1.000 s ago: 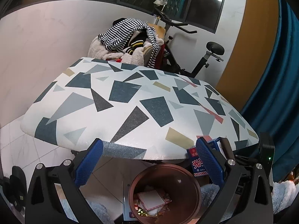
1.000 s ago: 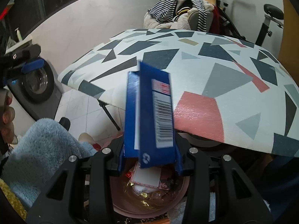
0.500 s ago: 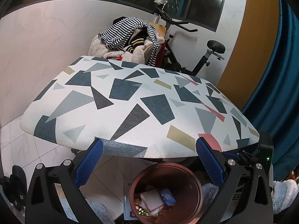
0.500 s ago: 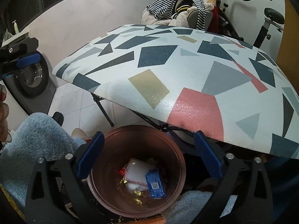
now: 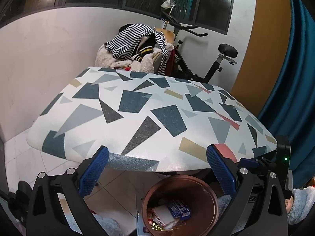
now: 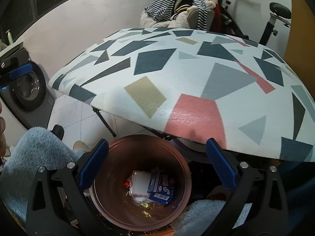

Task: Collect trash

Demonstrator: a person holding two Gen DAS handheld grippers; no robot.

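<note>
A round brown bin (image 6: 118, 169) stands on the floor under the front edge of the patterned table (image 6: 177, 68). Directly above the bin my right gripper (image 6: 157, 143) is open with nothing between its blue pads. A blue packet (image 6: 162, 188) lies at the bottom of the bin, next to a white packet (image 6: 140, 182) and some gold wrappers. In the left wrist view the same bin (image 5: 208, 194) is at the lower right, with the blue packet (image 5: 178, 210) inside. My left gripper (image 5: 157, 149) is open and empty at the table's (image 5: 137, 108) near edge.
Behind the table are a chair piled with striped clothes (image 5: 137, 47) and an exercise bike (image 5: 216, 66). A washing machine (image 6: 27, 90) stands at the left, a blue curtain (image 5: 285, 78) at the right. A person's fluffy light-blue sleeve (image 6: 39, 153) lies beside the bin.
My right gripper let go of the blue packet and its jaws went wide. The packet fell into the bin and lies there. The left gripper stayed open and still.
</note>
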